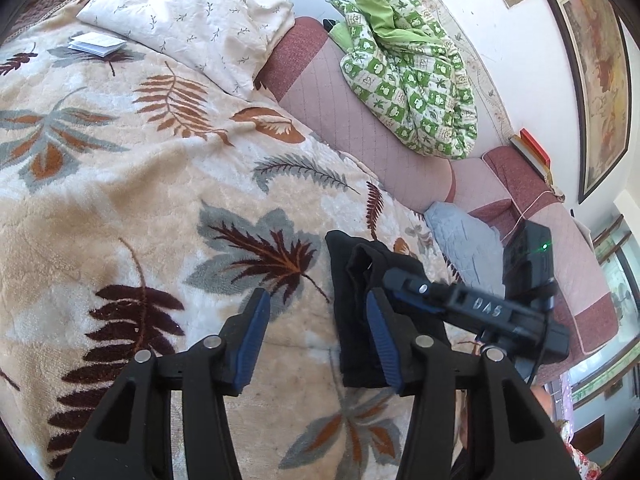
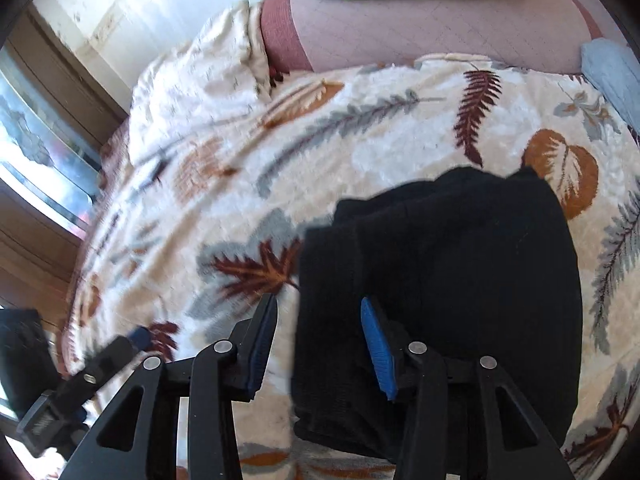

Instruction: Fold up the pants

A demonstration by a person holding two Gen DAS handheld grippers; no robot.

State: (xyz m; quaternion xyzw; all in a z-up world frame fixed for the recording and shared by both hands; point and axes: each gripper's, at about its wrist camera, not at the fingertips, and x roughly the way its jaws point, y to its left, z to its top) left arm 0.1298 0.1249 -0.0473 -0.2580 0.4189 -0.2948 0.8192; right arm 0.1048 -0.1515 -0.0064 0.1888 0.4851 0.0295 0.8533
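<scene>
Left gripper [image 1: 318, 334]: fingers apart, I grip nothing.
Right gripper [image 2: 320, 342]: fingers apart, nothing clamped.
Pants [image 2: 460, 280]: black, folded, lying on leaf-patterned blanket [image 1: 120, 200], right of my fingers.

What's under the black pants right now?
The black pants lie folded on the leaf-print blanket, which shows all around them. Whatever sits directly beneath the bundle is covered by the fabric.
</scene>
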